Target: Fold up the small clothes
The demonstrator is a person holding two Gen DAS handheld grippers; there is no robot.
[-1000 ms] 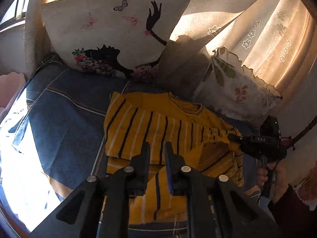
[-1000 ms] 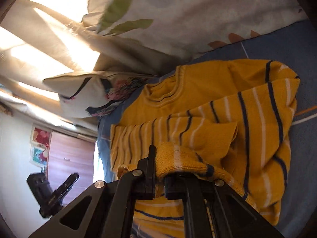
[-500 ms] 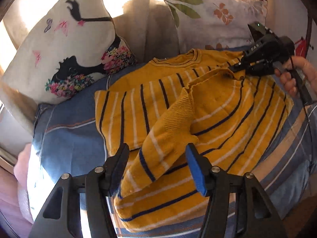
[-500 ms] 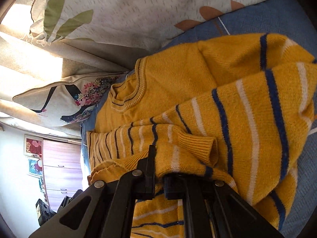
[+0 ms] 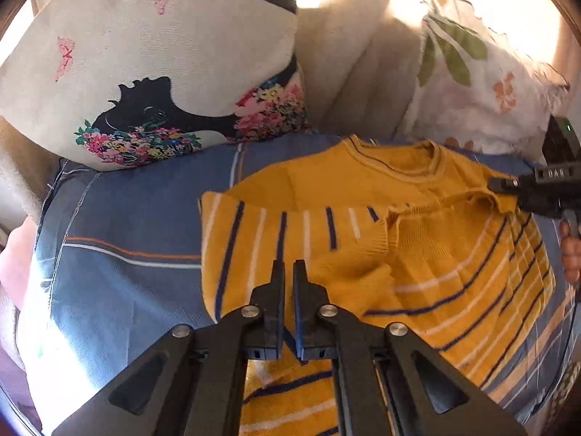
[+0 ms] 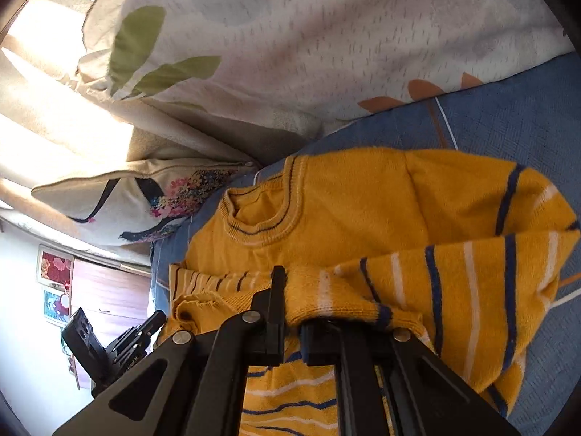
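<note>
A yellow knit sweater [image 5: 417, 254] with navy and white stripes lies on the blue bed cover [image 5: 127, 236], its collar towards the cushions. My left gripper [image 5: 288, 269] sits low over the sweater's near left fold. Its jaws are closing to a thin slit, and knit shows between them. The right wrist view shows the left gripper [image 6: 159, 316] tip at the sweater's [image 6: 345, 200] left corner. My right gripper [image 6: 292, 301] is shut on a striped fold that drapes over its right finger. From the left wrist view the right gripper [image 5: 497, 184] pinches the sweater's far right edge, with a hand [image 5: 570, 250] behind it.
A cream cushion [image 5: 145, 54] with a black silhouette and flowers leans at the back left. A white floral cushion [image 5: 472, 83] leans at the back right, with a sunlit beige curtain [image 5: 345, 54] between them. A wooden wardrobe [image 6: 105, 298] stands beyond the bed's edge.
The left gripper stood open around a folded sleeve half a second ago; it has dropped closer to the sweater and shut. The right gripper has carried its fold slightly across the sweater.
</note>
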